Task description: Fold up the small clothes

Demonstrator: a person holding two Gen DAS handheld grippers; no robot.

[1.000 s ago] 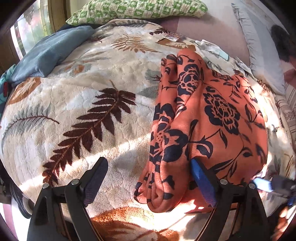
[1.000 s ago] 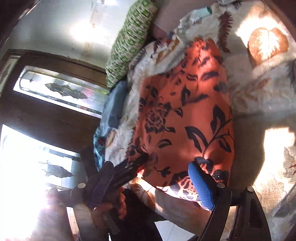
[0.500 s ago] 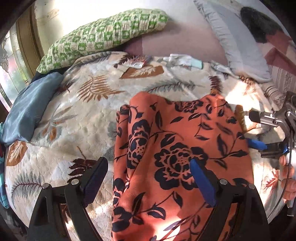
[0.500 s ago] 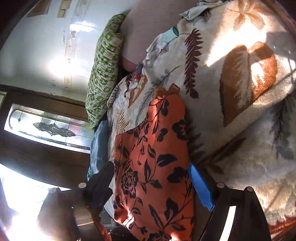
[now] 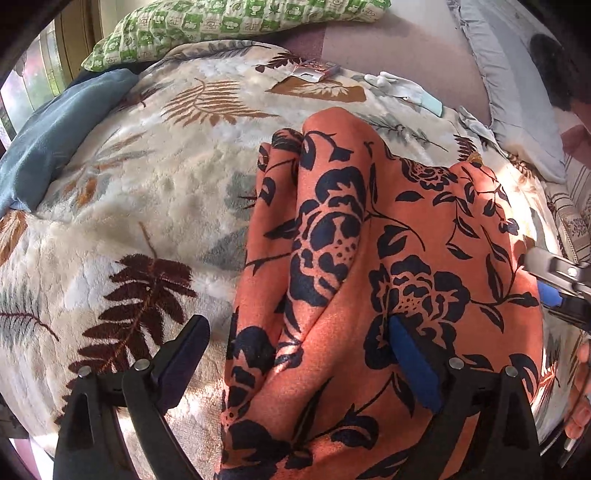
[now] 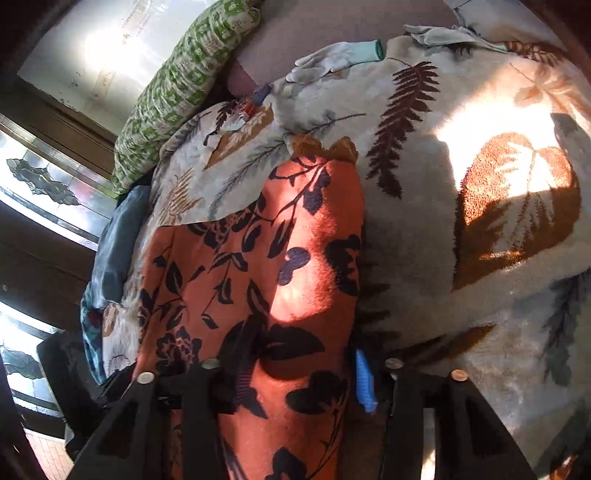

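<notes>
An orange garment with dark floral print [image 5: 369,277] lies bunched on a cream leaf-patterned blanket [image 5: 147,206]. My left gripper [image 5: 295,358] is open, its fingers straddling the garment's near left fold. The right gripper shows at the right edge of the left wrist view [image 5: 557,291], at the garment's right side. In the right wrist view the garment [image 6: 258,277] runs between the fingers of my right gripper [image 6: 299,376], whose jaws have narrowed around the cloth's edge; whether they pinch it is not clear.
A green checked pillow [image 5: 229,22] and a blue cushion [image 5: 55,129] lie at the far left. Pale gloves [image 5: 402,88] and a small packet [image 5: 314,70] lie beyond the garment. A grey pillow [image 5: 517,92] is at the right. A glass-panelled door [image 6: 37,184] stands left.
The left gripper dropped lower and closer to the garment. The right gripper moved in onto the garment's right edge and its jaws narrowed around the cloth.
</notes>
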